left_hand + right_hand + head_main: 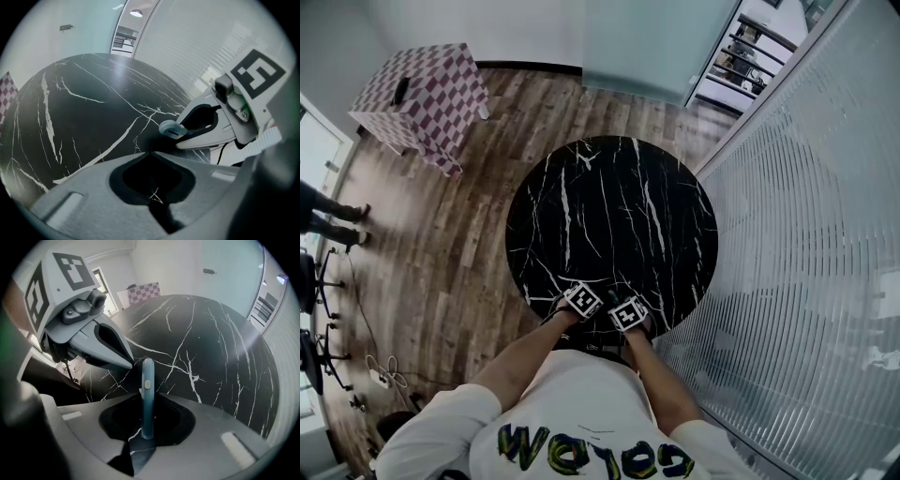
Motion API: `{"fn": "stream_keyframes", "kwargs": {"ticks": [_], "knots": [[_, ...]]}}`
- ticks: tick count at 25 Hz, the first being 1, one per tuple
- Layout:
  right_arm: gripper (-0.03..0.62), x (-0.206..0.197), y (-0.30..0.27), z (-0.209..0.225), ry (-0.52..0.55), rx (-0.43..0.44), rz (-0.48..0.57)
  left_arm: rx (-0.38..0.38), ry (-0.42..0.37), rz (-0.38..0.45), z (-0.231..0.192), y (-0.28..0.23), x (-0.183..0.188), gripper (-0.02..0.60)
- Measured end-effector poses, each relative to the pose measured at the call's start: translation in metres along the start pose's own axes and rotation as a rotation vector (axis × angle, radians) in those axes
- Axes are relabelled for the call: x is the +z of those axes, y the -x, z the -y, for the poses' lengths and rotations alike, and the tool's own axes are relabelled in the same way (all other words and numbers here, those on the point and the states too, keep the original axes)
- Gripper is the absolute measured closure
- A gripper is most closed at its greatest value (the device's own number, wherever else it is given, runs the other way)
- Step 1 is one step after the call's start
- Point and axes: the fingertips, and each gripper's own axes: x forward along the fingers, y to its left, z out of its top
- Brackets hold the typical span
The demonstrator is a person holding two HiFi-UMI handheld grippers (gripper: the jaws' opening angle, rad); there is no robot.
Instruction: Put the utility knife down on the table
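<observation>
The right tool (146, 401) grips the utility knife (147, 380) in part-closed jaws at the desk's (211, 333) 6 o'clock edge, long axis toward 12 o'clock; the left tool (149, 153) is shut, empty.

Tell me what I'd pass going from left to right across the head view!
Pink-and-white checkered box → round black marble table → ribbed white glass wall.

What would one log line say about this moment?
right gripper: jaws shut on utility knife | left gripper: jaws shut, empty | table: knife not yet released
</observation>
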Motion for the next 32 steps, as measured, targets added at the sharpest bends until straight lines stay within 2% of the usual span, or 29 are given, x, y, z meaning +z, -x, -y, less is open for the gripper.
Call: {"fn": "stream_keyframes", "kwargs": {"ticks": [17, 21, 25, 28, 32], "knots": [[0.500, -0.002, 0.001, -0.004, 0.003, 0.013, -0.010, 0.001, 0.009, 0.000, 0.001, 0.005, -0.001, 0.578], [0.473, -0.007, -0.003, -0.008, -0.038, 0.032, 0.000, 0.021, 0.012, 0.003, -0.001, 0.005, -0.003, 0.578], [0.433, 0.000, 0.004, -0.005, -0.036, -0.002, 0.029, -0.006, 0.025, 0.012, 0.005, 0.004, -0.006, 0.578], [0.427, -0.014, 0.003, -0.007, -0.067, 0.010, -0.012, 0.007, 0.043, 0.033, 0.003, 0.013, -0.007, 0.578], [0.417, 0.006, 0.012, 0.002, -0.026, -0.031, 0.072, 0.016, 0.071, 0.056, -0.002, 0.020, -0.009, 0.578]]}}
